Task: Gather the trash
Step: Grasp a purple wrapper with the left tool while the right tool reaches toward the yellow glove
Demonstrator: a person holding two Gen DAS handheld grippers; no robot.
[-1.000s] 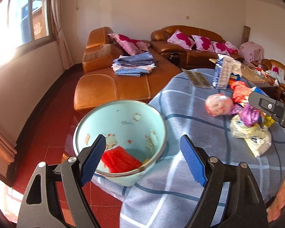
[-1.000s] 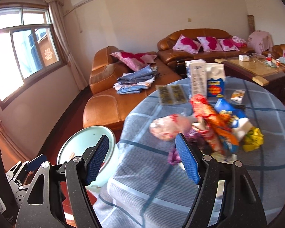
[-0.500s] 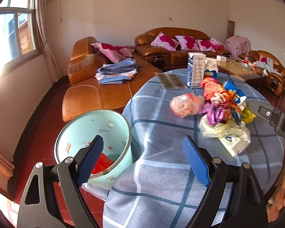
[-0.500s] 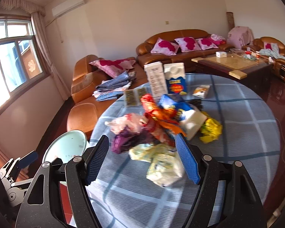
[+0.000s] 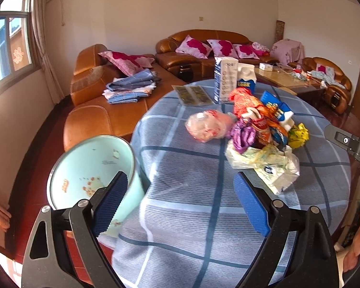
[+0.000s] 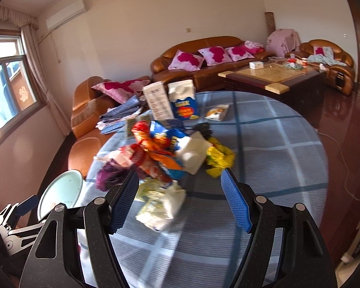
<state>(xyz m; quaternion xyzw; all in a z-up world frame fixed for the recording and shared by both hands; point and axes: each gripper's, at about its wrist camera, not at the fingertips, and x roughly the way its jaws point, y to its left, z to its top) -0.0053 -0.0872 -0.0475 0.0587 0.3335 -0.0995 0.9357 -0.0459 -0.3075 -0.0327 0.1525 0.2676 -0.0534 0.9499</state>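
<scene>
Trash pile [image 5: 259,129] sits on the tabletop [image 5: 192,192], ahead and to the right of the left tool [image 5: 180,201], well apart from it. Left tool's jaws have just been opening and stand wide apart w/ nothing between them, only blue checked cloth below. Bin [image 5: 91,172], pale green, is just beside its left pad, off the tabletop edge, mouth tilted toward the camera.

Right-wrist view differs: right tool [image 6: 177,196] is aimed straight at the pile [image 6: 165,158], jaws apart and nothing clamped; a crumpled pale bag [image 6: 160,204] lies between the pads, not touched. Yellow wrapper [image 6: 219,158] is just past the right pad. Bin [image 6: 60,194] shows only as a sliver, far left, w/ the left tool [image 6: 14,218] beside it.

Only the right view shows a small packet [image 6: 217,112] beyond the two upright cartons [image 6: 172,103]. Only the left view shows the bin's inside wall.
</scene>
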